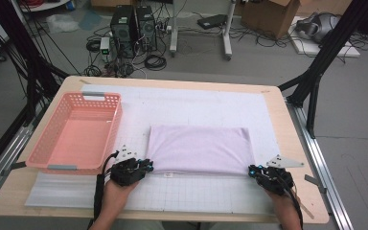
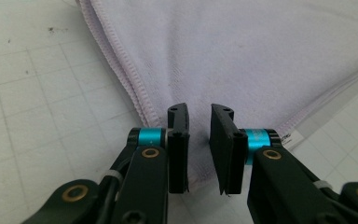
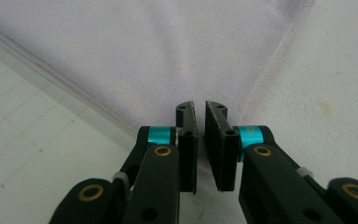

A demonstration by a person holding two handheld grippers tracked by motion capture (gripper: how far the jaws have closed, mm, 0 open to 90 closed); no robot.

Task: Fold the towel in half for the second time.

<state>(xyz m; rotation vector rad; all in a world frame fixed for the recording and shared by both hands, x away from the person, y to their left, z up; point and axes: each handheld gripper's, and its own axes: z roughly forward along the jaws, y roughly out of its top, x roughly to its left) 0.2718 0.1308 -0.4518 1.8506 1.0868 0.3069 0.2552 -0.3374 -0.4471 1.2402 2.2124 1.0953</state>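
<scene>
Pink basket (image 1: 76, 132) (bare inside) left of folded towel (image 1: 199, 148)

The folded towel (image 1: 200, 149) lies on the mat (image 1: 196, 103) in the middle of the table (image 1: 278, 120). The basket (image 1: 76, 132) stands just left of the towel. The left gripper (image 1: 148, 165) sits at the towel's near left corner, the right gripper (image 1: 253, 170) at its near right corner.

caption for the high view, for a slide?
Both grippers, left and right, at the near corners of a folded lilac towel.
</scene>
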